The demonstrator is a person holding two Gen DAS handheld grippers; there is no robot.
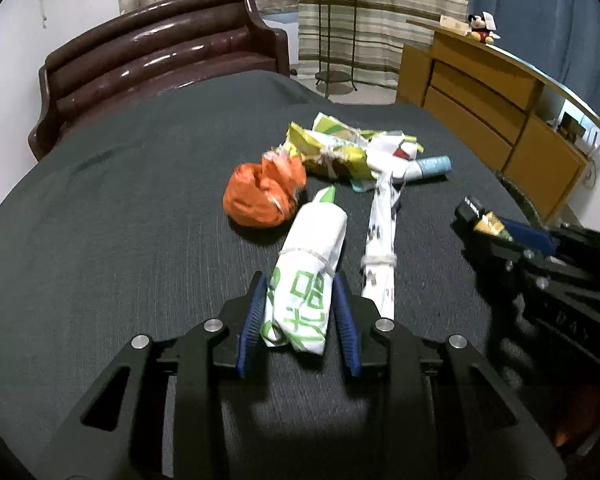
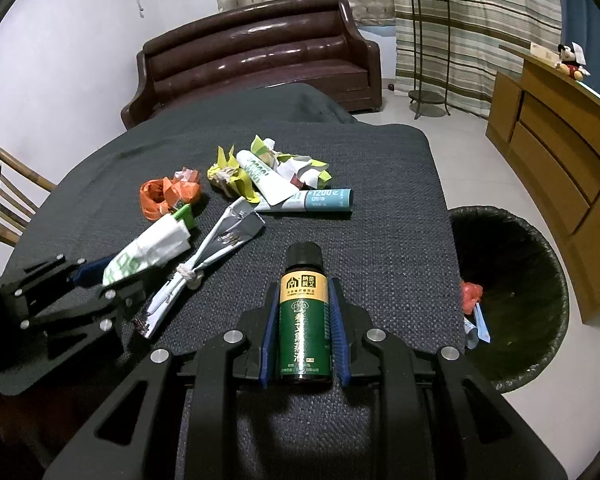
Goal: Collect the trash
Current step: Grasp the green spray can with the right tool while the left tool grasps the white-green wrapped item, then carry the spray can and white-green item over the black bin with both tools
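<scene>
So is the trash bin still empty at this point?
No. The trash bin beside the table already holds some orange and light-blue scraps against its near inner wall; the rest of its inside looks dark and bare.

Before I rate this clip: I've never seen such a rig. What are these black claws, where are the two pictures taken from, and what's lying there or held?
No robot: a person holds a two-finger claw in each hand, each with a camera looking along its fingers. In the left camera's picture, the left gripper is closed on a white-and-green wrapper. In the right camera's picture, the right gripper grips a green bottle. On the dark cloth-covered table lie an orange bag, a tied white wrapper and a pile of crumpled packets. A black bin stands beside the table.
</scene>
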